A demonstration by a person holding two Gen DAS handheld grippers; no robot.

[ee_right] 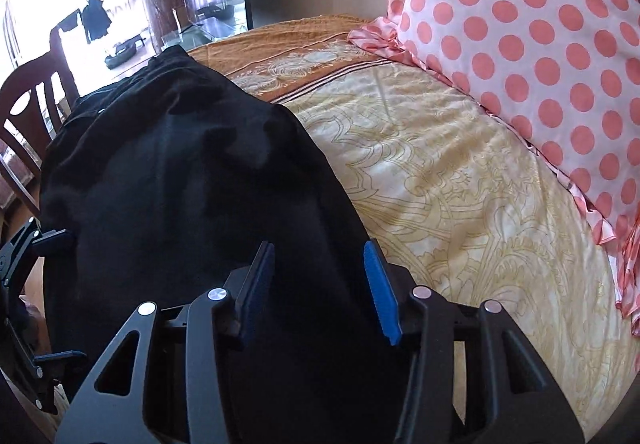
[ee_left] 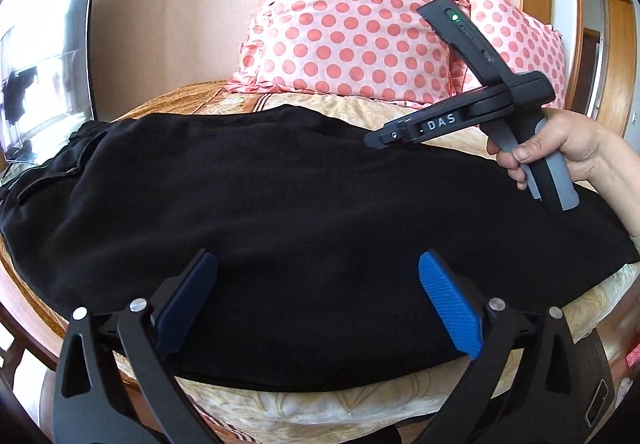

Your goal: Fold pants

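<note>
— Where are the pants?

— Black pants lie spread across a bed with a yellow patterned cover, near polka-dot pillows.

— And the grippers?

— The left gripper hovers over the near edge, blue pads apart, empty. The right gripper (held in a hand) is also spread apart above the fabric.
</note>
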